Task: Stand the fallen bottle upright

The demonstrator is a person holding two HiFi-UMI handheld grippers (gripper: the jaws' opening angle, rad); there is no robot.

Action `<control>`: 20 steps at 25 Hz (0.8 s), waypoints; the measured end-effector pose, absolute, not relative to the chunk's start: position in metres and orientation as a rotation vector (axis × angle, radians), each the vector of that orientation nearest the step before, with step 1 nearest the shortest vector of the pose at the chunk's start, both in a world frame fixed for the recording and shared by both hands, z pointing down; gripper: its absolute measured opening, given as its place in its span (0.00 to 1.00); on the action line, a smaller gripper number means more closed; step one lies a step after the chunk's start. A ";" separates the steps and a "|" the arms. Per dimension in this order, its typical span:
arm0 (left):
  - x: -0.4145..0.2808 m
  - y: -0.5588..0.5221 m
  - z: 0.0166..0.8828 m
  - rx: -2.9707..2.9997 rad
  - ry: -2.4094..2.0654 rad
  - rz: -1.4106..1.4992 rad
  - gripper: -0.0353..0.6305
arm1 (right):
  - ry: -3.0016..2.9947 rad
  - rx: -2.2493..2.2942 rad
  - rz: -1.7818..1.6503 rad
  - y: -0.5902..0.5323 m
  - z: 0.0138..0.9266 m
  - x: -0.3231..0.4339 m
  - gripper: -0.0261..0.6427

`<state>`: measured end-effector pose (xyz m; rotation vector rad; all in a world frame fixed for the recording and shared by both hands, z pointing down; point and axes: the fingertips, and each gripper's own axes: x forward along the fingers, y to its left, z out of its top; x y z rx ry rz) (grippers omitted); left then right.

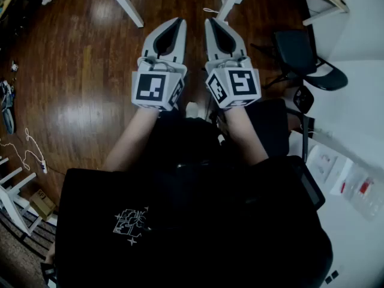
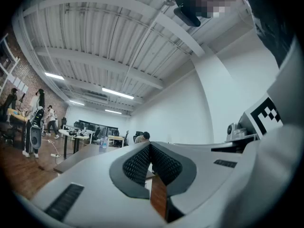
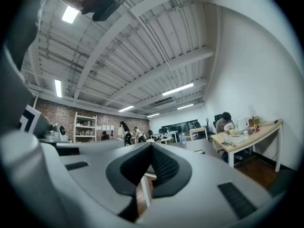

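Note:
No fallen bottle shows in any view. In the head view my left gripper (image 1: 177, 23) and right gripper (image 1: 210, 23) are held side by side, level, above a wooden floor, pointing at a white-legged table (image 1: 127, 6). Both are shut with nothing between the jaws. In the left gripper view the pads meet at the tip of the left gripper (image 2: 149, 145). The right gripper view shows the right gripper (image 3: 152, 146) closed the same way. A small clear bottle (image 2: 102, 144) stands upright on a far table.
A black office chair (image 1: 303, 59) stands to the right, with a white desk (image 1: 354, 179) holding small items beyond it. Cables (image 1: 27, 152) lie on the floor at the left. Several people and desks (image 3: 247, 137) fill the far room.

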<state>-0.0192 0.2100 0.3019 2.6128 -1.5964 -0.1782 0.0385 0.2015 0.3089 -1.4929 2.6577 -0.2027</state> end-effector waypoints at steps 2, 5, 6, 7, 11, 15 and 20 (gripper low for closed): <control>-0.020 0.205 0.305 2.615 -1.597 -0.175 0.05 | 2.661 -1.489 -0.214 0.197 0.312 0.038 0.06; -0.025 0.195 0.312 2.601 -1.604 -0.170 0.05 | 2.674 -1.483 -0.218 0.186 0.317 0.032 0.06; -0.027 0.190 0.314 2.594 -1.603 -0.168 0.05 | 2.678 -1.483 -0.220 0.181 0.319 0.030 0.06; -0.029 0.185 0.316 2.589 -1.600 -0.165 0.05 | 2.680 -1.486 -0.225 0.176 0.321 0.028 0.06; -0.041 0.154 0.328 2.596 -1.579 -0.154 0.05 | 2.673 -1.513 -0.246 0.144 0.331 0.017 0.06; -0.060 0.106 0.334 2.620 -1.535 -0.155 0.05 | 2.652 -1.538 -0.243 0.097 0.335 -0.004 0.06; -0.084 0.051 0.327 2.655 -1.505 -0.170 0.05 | 2.634 -1.562 -0.211 0.040 0.325 -0.034 0.06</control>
